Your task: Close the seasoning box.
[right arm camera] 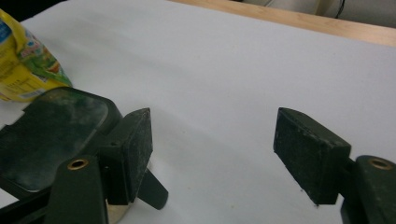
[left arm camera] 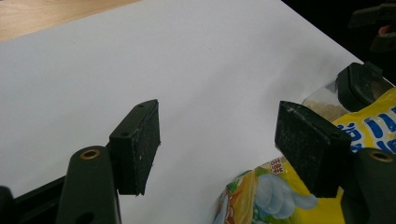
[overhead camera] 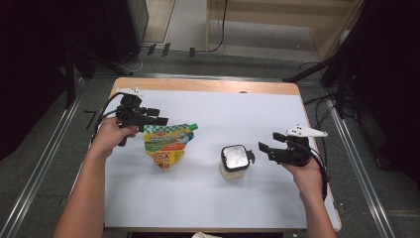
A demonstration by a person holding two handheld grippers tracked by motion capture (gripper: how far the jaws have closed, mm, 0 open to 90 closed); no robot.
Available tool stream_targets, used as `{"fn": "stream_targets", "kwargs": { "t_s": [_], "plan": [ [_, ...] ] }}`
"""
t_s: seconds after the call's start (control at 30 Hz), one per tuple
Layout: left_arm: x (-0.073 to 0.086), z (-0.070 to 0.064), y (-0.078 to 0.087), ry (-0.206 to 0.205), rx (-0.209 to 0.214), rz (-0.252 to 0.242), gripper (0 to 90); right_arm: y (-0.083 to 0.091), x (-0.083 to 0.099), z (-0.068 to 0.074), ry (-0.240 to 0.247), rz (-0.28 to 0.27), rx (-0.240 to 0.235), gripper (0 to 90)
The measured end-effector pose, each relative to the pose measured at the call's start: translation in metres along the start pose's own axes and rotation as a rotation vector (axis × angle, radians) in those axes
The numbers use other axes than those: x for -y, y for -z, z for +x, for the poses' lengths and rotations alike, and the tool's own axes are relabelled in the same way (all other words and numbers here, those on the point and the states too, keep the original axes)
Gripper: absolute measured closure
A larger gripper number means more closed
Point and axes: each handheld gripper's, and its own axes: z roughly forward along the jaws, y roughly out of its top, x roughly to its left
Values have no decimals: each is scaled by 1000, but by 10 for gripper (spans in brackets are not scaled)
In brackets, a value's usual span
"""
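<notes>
Two grippers out over the white sheet (overhead camera: 208,193) that covers the wooden table, and neither has anything in hand. The left gripper (overhead camera: 159,118), jaws spread wide and empty, hovers at the far left edge of the yellow-and-green spouted food pouch (overhead camera: 167,141). That pouch lies flat at left of centre, its long axis running from the green cap at far right down to its near-left corner. In the left gripper view the pouch's printed face (left arm camera: 280,196) sits just under the right-hand jaw, so the left gripper is nearer to it and already touching or close to touching; I can't tell which.

Over to the right gripper (overhead camera: 263,148), also open wide and empty. The small clear jar with a black flip-top lid (overhead camera: 234,161) stands upright right of centre, just beside that gripper on its left. In the right gripper view the black lid (right arm camera: 51,135) lies outside the jaws, beside the left one, not between them. By my read, a sideways shift is needed before closing.
</notes>
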Motion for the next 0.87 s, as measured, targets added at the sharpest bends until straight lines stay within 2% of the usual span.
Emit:
{"fn": "stream_targets", "kwargs": {
  "t_s": [0.27,0.37,0.47,0.6,0.7,0.87],
  "plan": [
    [1,4,0,-16,-22,-6,300,-7,11,-8,14,31,29,258],
    [2,5,2,-38,-31,-7,300,-9,13,-11,-3,28,18,256],
    [4,7,3,-51,-35,-20,304,-9,15,-15,-10,37,-6,205],
    [8,11,2,-62,-17,-6,312,-9,18,-19,-17,46,6,208],
    [10,10,2,-64,2,-23,332,-10,19,-19,-20,57,16,209],
    [13,9,3,-101,32,-10,312,-12,20,-19,-11,64,20,210]
  ]
}}
